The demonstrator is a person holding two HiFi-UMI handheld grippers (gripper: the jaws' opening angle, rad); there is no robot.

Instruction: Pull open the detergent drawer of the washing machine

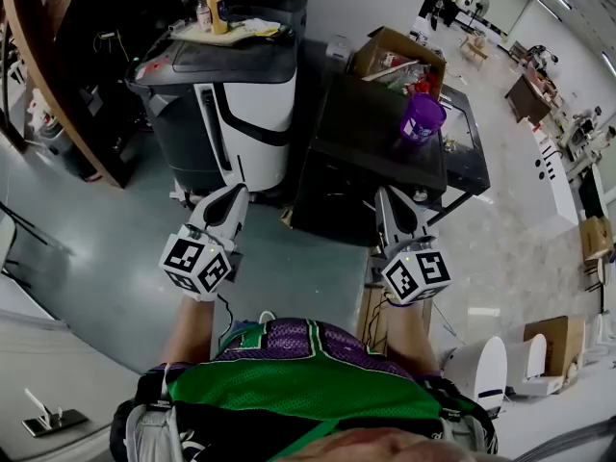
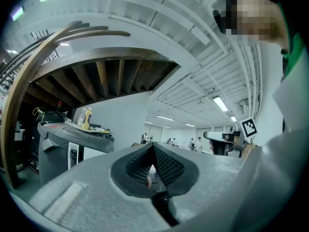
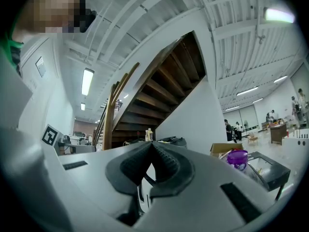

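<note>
The washing machine [image 1: 245, 104], white with dark grey sides and top, stands ahead on the left; it also shows at the left of the left gripper view [image 2: 63, 149]. I cannot make out its detergent drawer in any view. Two bottles [image 1: 210, 10] and some papers lie on its lid. My left gripper [image 1: 234, 195] hangs just short of the machine's lower front, its ribbed pads [image 2: 161, 163] meeting at the tip with nothing between them. My right gripper [image 1: 390, 198] is in front of the black table [image 1: 380, 133], its jaws likewise shut and empty [image 3: 152, 145].
A purple jar [image 1: 421, 116] stands on the black table, with an open cardboard box [image 1: 395, 56] behind it. A wooden staircase [image 1: 48, 65] rises at the far left. Several people [image 2: 169, 141] stand far off in the hall. More boxes [image 1: 563, 340] sit at the right.
</note>
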